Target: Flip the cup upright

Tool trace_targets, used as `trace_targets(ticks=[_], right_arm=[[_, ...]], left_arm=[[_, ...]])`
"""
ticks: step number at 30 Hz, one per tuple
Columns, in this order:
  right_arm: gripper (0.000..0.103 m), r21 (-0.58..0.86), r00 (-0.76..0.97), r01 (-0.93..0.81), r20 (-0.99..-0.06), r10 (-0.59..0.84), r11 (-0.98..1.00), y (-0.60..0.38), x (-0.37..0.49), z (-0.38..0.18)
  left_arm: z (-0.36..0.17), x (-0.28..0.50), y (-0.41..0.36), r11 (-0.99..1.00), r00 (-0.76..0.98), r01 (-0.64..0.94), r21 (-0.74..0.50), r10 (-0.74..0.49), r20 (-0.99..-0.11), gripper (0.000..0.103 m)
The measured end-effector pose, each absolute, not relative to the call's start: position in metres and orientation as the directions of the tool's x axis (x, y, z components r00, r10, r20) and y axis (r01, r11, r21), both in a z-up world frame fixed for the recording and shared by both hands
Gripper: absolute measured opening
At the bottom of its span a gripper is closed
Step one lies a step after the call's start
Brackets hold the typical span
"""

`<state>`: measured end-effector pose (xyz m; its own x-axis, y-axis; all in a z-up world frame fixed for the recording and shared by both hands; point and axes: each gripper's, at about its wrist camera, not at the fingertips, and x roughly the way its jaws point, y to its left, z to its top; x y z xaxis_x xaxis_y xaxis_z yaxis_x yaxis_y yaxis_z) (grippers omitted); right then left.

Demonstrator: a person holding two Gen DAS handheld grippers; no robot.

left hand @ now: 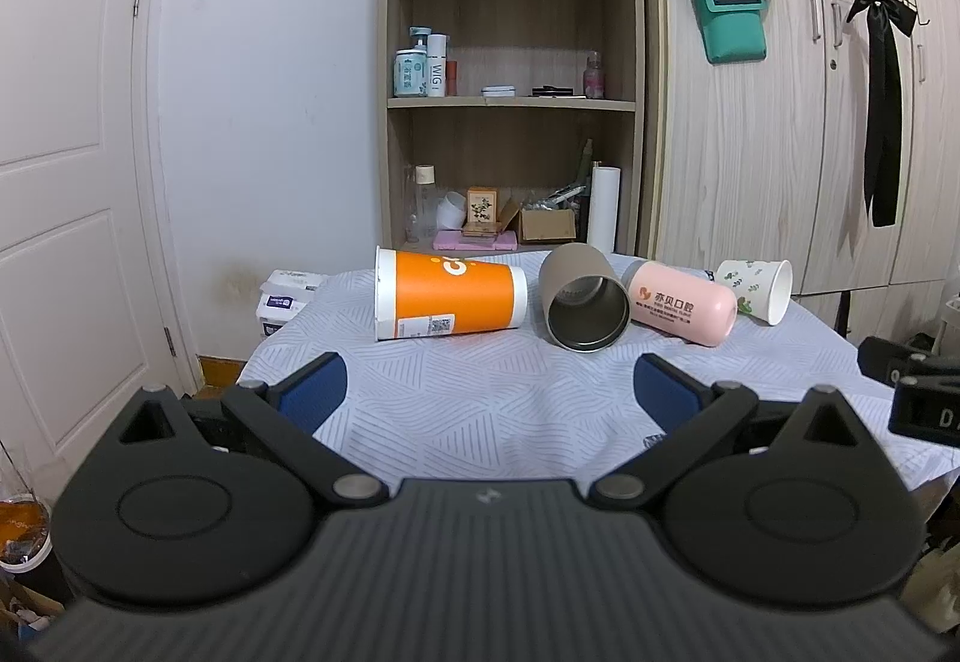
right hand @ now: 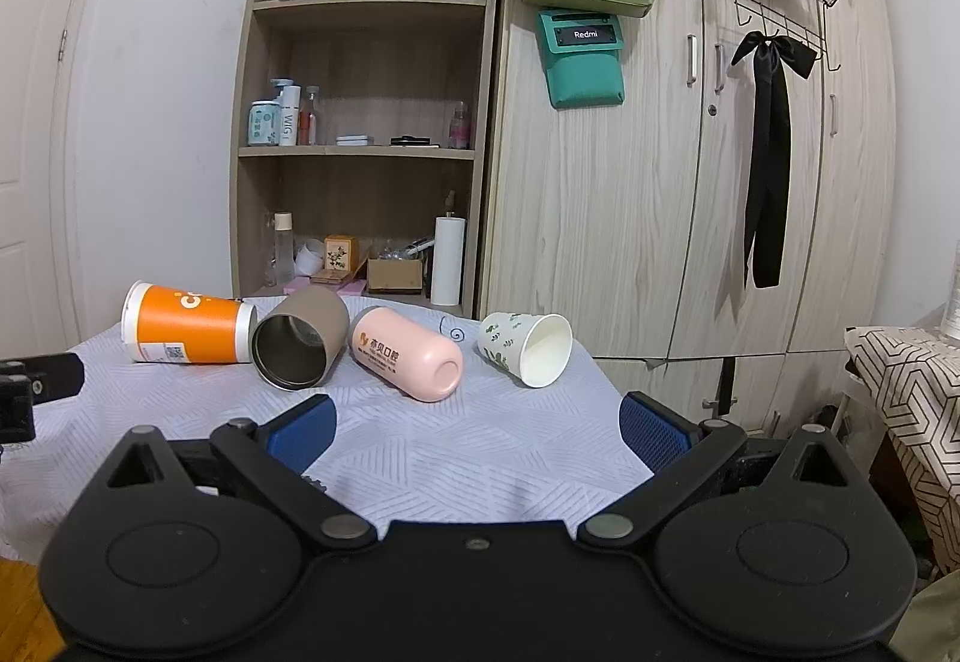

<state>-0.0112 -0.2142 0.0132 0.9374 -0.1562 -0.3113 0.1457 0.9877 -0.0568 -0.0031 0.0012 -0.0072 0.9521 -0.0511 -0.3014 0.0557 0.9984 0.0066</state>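
Several cups lie on their sides in a row on the table: an orange paper cup, a taupe metal-lined cup with its mouth toward me, a pink cup, and a white leaf-print paper cup. My left gripper is open and empty, hovering over the near cloth short of the orange and taupe cups. My right gripper is open and empty, short of the pink and white cups.
The table wears a pale patterned cloth. A wooden shelf unit with bottles and boxes and a wardrobe stand behind it. A white door is at left. Tissue packs lie off the table's left corner.
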Motion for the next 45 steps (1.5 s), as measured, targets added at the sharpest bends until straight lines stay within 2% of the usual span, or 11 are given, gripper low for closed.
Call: trace_targets(ticks=[14,21,24,34,38,45], right_arm=[[0.102,-0.057,0.935,0.136,-0.323,-0.147,0.989,-0.217,-0.007,0.010],[0.102,-0.031,0.935,0.014,-0.354,-0.024,0.999,-0.241,0.009,0.015],[0.102,-0.022,0.922,-0.048,-0.386,0.036,0.999,-0.259,0.025,0.025],[0.102,-0.154,0.877,-0.227,-0.461,0.133,0.961,-0.298,0.098,0.051],[0.102,-0.210,0.838,-0.287,-0.527,0.139,0.935,-0.312,0.146,0.048],[0.101,-0.111,0.752,-0.374,-0.617,0.231,0.921,-0.346,0.224,0.034]], left_arm=[[-0.009,0.000,-0.001,0.998,0.947,0.059,0.003,-0.056,-0.316,0.103],[0.006,0.026,-0.012,0.993,0.920,0.112,-0.025,-0.113,-0.375,0.103],[0.017,0.046,-0.025,0.987,0.897,0.158,-0.026,-0.155,-0.414,0.103],[0.036,0.140,-0.091,0.957,0.817,0.287,-0.052,-0.272,-0.509,0.103],[0.039,0.187,-0.127,0.945,0.784,0.325,-0.047,-0.296,-0.546,0.103],[0.036,0.259,-0.177,0.928,0.732,0.371,-0.030,-0.312,-0.606,0.103]])
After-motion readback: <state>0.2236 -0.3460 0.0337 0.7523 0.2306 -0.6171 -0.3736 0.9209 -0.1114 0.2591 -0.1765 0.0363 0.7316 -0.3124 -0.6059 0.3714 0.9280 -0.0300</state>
